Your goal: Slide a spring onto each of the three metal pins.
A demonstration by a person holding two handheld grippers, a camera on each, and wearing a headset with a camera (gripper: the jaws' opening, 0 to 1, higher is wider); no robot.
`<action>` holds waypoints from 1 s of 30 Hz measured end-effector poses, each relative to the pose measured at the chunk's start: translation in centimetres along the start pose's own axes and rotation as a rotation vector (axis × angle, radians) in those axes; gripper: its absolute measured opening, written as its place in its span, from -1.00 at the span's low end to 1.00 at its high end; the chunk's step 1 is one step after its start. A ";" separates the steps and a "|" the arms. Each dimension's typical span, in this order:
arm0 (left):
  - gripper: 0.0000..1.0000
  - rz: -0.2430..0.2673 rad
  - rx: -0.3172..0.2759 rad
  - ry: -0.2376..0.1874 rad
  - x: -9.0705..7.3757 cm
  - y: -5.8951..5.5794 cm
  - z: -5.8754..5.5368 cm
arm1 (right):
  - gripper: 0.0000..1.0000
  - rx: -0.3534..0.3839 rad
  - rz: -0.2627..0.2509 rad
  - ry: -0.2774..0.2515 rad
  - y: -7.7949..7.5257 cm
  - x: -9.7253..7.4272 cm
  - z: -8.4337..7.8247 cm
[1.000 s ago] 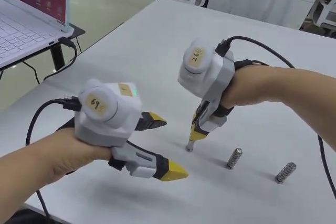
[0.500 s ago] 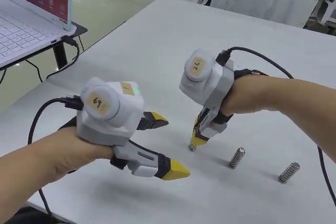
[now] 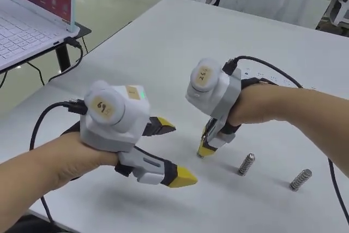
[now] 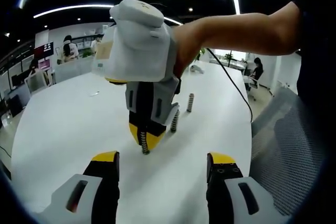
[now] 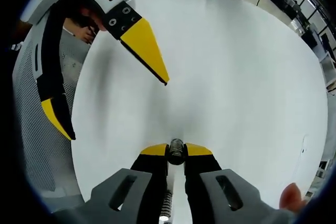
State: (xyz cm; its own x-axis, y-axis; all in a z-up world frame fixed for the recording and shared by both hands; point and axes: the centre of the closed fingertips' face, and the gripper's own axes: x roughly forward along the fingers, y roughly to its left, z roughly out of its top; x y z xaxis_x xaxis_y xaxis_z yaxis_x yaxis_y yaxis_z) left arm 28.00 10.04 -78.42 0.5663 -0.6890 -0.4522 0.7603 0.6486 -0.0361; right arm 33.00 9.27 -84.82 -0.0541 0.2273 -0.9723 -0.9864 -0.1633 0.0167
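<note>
My right gripper (image 3: 205, 150) points down at the white table (image 3: 163, 42), shut on a spring (image 5: 177, 151) held upright between its yellow tips. From the left gripper view, that spring's coils (image 4: 144, 147) show just below the tips and touch the table. Two more springs stand on the table to the right, one near (image 3: 246, 164) and one farther (image 3: 300, 179); the left gripper view shows them (image 4: 174, 121) behind the right gripper. My left gripper (image 3: 175, 151) hovers open to the left of the right one, its jaws wide apart and empty. No bare pin is visible.
An open laptop (image 3: 27, 20) sits on a side stand at the far left, with cables hanging. Each gripper's cable trails across the table (image 3: 256, 61). Chairs and desks stand beyond the far table edge. The near table edge runs just below my left hand.
My right gripper has lowered toward the table. The metal end that showed below its tips is now hidden behind them. The left gripper has stayed put, still open.
</note>
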 end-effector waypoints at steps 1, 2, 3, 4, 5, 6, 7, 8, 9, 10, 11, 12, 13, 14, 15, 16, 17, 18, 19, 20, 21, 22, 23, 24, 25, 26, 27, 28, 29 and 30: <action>0.26 -0.001 0.000 0.000 0.0 0.0 0.0 | -0.83 0.004 0.008 0.000 0.2 0.0 0.0; 0.26 -0.001 0.001 0.001 0.0 0.0 0.0 | -0.83 0.005 0.012 0.001 0.3 0.0 0.0; 0.26 -0.001 0.001 0.002 0.0 0.0 0.0 | -0.83 0.004 0.014 0.002 0.5 0.0 0.0; 0.26 -0.002 0.001 0.002 0.0 -0.1 0.0 | -0.83 0.001 0.014 0.004 0.6 0.0 0.0; 0.25 -0.003 0.002 0.003 0.0 -0.1 0.0 | -0.83 -0.004 0.015 0.008 0.8 0.0 0.0; 0.26 -0.003 0.002 0.004 0.1 -0.1 0.0 | -0.83 -0.005 0.017 0.011 0.9 0.0 0.0; 0.25 -0.004 0.003 0.005 0.1 -0.1 -0.1 | -0.83 -0.006 0.022 0.015 1.1 0.0 0.0; 0.25 -0.005 0.004 0.006 0.1 -0.1 -0.1 | -0.83 -0.009 0.024 0.016 1.2 0.1 0.0; 0.25 -0.005 0.004 0.006 0.1 -0.1 -0.1 | -0.82 -0.010 0.022 0.015 1.2 0.1 0.1; 0.25 -0.005 0.005 0.006 0.1 -0.2 0.0 | -0.82 -0.010 0.019 0.016 1.2 0.1 0.1; 0.25 -0.005 0.005 0.006 0.1 -0.2 0.0 | -0.82 -0.010 0.016 0.017 1.3 0.1 0.1; 0.25 -0.005 0.006 0.006 0.1 -0.2 0.0 | -0.82 -0.010 0.014 0.018 1.3 0.1 0.1; 0.25 -0.005 0.007 0.007 0.1 -0.2 0.0 | -0.82 -0.010 0.011 0.020 1.4 0.1 0.1; 0.25 -0.005 0.008 0.007 0.1 -0.2 0.0 | -0.82 -0.009 0.009 0.022 1.4 0.1 0.1; 0.26 -0.005 0.009 0.007 0.1 -0.2 0.0 | -0.82 -0.009 0.008 0.024 1.4 0.1 0.1; 0.26 -0.005 0.009 0.007 0.1 -0.2 0.0 | -0.81 -0.014 0.005 0.027 1.4 0.2 0.0; 0.26 -0.005 0.009 0.007 0.0 -0.2 0.0 | -0.81 -0.016 0.004 0.029 1.4 0.2 0.0; 0.26 -0.004 0.009 0.006 0.0 -0.2 0.1 | -0.81 -0.019 0.000 0.032 1.4 0.3 0.0; 0.26 -0.004 0.010 0.006 0.0 -0.2 0.1 | -0.79 -0.019 0.000 0.032 1.4 0.3 -0.1; 0.26 -0.004 0.010 0.006 0.0 -0.2 0.1 | -0.77 -0.019 0.001 0.028 1.4 0.3 0.0; 0.26 -0.005 0.011 0.007 0.0 -0.3 0.1 | -0.74 -0.019 -0.001 0.024 1.4 0.3 0.0; 0.26 -0.005 0.011 0.007 0.0 -0.3 0.1 | -0.73 -0.019 -0.002 0.022 1.4 0.3 0.1; 0.26 -0.005 0.011 0.008 0.0 -0.3 0.0 | -0.73 -0.019 -0.003 0.022 1.4 0.3 0.1; 0.26 -0.005 0.012 0.010 0.0 -0.3 0.0 | -0.72 -0.018 -0.003 0.021 1.5 0.2 0.1; 0.26 -0.006 0.012 0.010 0.1 -0.3 0.0 | -0.71 -0.018 -0.004 0.018 1.5 0.2 0.1; 0.26 -0.007 0.013 0.010 0.1 -0.3 0.0 | -0.68 -0.019 -0.006 0.015 1.4 0.2 0.1; 0.26 -0.007 0.013 0.010 0.1 -0.3 0.0 | -0.64 -0.018 -0.008 0.012 1.3 0.1 0.1; 0.26 -0.007 0.013 0.010 0.1 -0.3 0.0 | -0.62 -0.017 -0.011 0.006 1.3 0.0 0.1; 0.26 -0.006 0.014 0.012 0.1 -0.3 0.0 | -0.59 -0.018 -0.016 0.001 1.2 -0.1 0.1; 0.26 -0.006 0.015 0.012 0.1 -0.3 0.0 | -0.57 -0.017 -0.018 -0.002 1.2 -0.1 0.1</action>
State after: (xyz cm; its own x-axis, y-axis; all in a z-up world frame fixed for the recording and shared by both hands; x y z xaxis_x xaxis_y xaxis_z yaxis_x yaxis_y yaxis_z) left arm 27.81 9.78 -78.44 0.5579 -0.6887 -0.4630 0.7683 0.6395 -0.0255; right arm 31.85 9.16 -84.64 -0.0366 0.2321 -0.9720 -0.9845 -0.1751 -0.0047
